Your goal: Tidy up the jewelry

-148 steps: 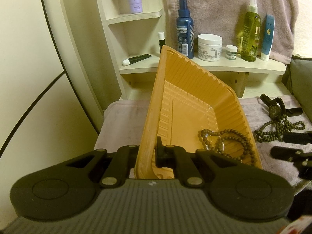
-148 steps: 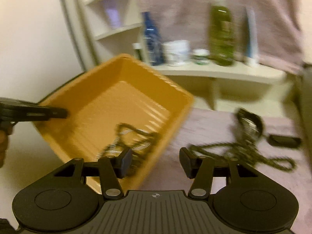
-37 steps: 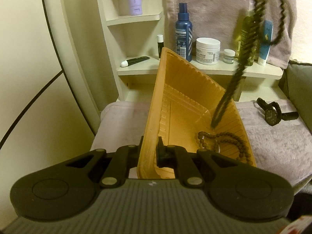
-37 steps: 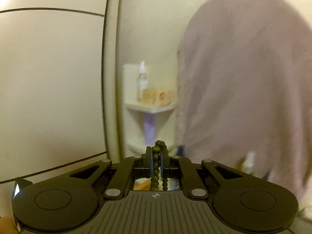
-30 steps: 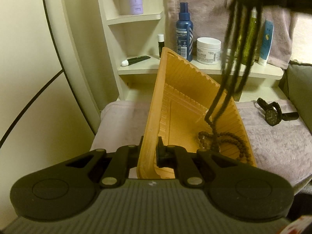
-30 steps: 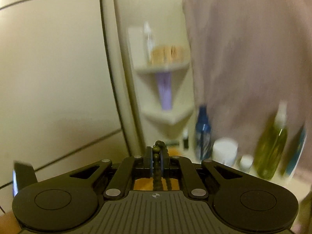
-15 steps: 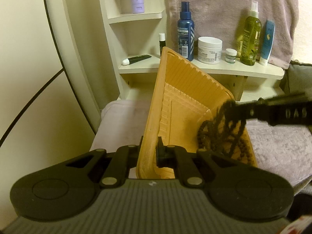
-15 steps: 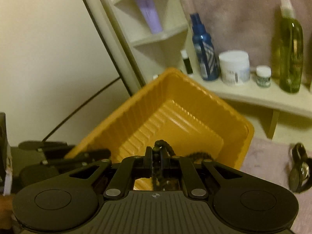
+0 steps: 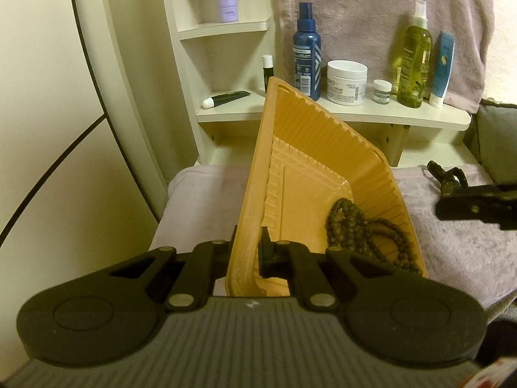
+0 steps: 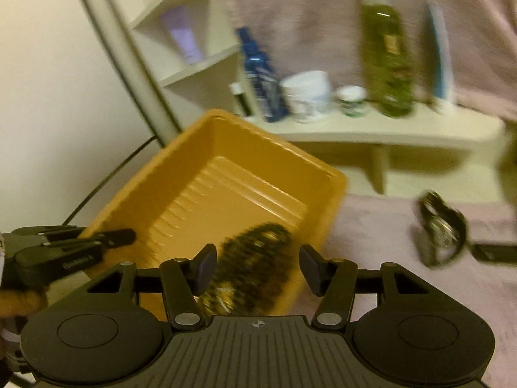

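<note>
So the left gripper (image 9: pixel 247 252) is pinching the near wall of the orange tray (image 9: pixel 310 148), one pad outside and one inside the rim, and the tray sits tipped up on its side edge. It's a thin ribbed plastic tray, mustard-orange, with ridges running down the walls and a stepped flat bottom.

The beaded necklaces (image 9: pixel 362 229) are lying in a heap in the tray's low corner, at about 3 o'clock from the left gripper's pads. They're small round dark brown beads, matte, looped over each other in several strands. In the right wrist view the pile (image 10: pixel 255 265) is blurred into a dark smear.

The right gripper (image 10: pixel 257 268) has just been opening: its jaws stand spread apart above the pile with nothing pressed between the pads. The beads are under it in the tray, not held.

A black watch (image 10: pixel 441 232) lies on the mauve towel (image 9: pixel 458 245) outside the tray, at roughly 2 o'clock from the right gripper. At 12 o'clock past the tray there's a shelf (image 9: pixel 420 119) with bottles and jars, kind of blurry in the right view.
</note>
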Action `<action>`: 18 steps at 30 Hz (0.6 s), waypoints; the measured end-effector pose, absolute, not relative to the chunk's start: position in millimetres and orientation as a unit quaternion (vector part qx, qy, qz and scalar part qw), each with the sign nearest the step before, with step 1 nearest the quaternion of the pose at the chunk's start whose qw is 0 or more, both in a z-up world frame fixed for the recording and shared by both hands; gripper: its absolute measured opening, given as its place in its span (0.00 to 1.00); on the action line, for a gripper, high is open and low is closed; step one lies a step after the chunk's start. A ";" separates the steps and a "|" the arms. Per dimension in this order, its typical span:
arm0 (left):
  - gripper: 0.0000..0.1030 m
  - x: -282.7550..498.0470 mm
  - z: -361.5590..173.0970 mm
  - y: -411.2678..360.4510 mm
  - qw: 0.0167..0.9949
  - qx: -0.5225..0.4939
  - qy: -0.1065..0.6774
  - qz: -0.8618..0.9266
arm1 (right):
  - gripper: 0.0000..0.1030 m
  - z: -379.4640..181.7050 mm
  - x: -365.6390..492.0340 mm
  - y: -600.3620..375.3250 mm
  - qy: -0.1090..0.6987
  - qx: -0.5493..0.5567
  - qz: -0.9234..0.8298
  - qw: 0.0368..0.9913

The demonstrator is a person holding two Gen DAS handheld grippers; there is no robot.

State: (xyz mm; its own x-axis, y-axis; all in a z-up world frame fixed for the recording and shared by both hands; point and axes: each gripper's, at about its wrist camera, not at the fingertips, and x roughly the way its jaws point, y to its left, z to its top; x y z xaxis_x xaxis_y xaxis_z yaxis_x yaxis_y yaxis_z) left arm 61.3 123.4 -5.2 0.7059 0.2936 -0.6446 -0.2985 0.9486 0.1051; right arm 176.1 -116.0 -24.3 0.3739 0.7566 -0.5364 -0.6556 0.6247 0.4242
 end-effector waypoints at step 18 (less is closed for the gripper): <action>0.07 60.0 -4.8 121.1 0.924 0.001 0.348 0.161 | 0.55 -61.2 166.2 -196.8 0.378 0.082 0.278 0.879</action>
